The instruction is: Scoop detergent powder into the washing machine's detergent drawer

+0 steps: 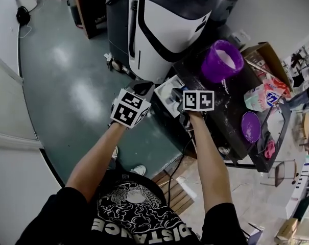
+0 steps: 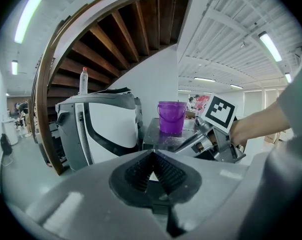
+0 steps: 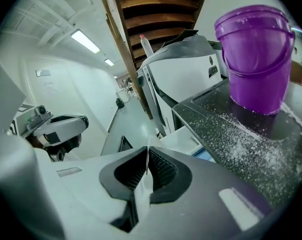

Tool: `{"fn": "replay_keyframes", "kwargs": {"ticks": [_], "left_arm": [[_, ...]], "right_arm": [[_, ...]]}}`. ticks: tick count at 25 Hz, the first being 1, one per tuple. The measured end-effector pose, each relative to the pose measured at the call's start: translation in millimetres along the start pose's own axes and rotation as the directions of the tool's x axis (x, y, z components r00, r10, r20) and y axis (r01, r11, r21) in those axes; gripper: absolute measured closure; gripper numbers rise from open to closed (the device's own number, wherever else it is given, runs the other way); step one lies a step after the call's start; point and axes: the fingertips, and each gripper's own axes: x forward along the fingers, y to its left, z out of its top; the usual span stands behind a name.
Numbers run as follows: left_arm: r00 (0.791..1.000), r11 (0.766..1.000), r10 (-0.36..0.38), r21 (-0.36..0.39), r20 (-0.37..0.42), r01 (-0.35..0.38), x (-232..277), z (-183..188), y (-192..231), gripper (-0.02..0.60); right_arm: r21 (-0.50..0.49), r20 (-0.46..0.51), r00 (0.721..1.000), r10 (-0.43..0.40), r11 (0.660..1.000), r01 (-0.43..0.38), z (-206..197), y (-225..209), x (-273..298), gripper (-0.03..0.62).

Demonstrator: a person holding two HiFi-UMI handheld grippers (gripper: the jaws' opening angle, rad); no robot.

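Purple bucket of white powder (some spilled around); left gripper, right gripper both closed

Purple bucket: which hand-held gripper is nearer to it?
Right. The right hand-held gripper is beside the dark top under the purple bucket; the left hand-held gripper is farther off.

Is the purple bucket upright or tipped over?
Upright: the purple bucket stands on the dark machine top, mouth up, with spilled powder beside it.
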Motion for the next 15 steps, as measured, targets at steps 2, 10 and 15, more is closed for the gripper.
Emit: {"fn": "replay_keyframes", "kwargs": {"ticks": [2, 10, 15], "left_arm": [[1.0, 1.0, 0.003, -0.002, 0.0, -0.003, -2.1, -0.9, 1.3, 0.581], [1.0, 1.0, 0.001, 0.004, -0.003, -0.001, -7.3, -0.8, 1.8, 0.581], [1.0, 1.0, -0.002, 0.004, 0.002, 0.002, -10.6, 1.8, -0.2, 0.581]], "right_arm": [[-0.039, -0.019, 1.0, -0.018, 0.999, 0.017, -0.9, 0.6, 1.3, 0.562], [-0.181, -0.066, 0.994, -0.082, 0.981, 0.069, -3.9, 2.5, 3.3, 0.562], [-0.232, -0.075, 0.991, -0.108, 0.969, 0.088, -3.9, 2.3, 2.0, 0.562]]}}
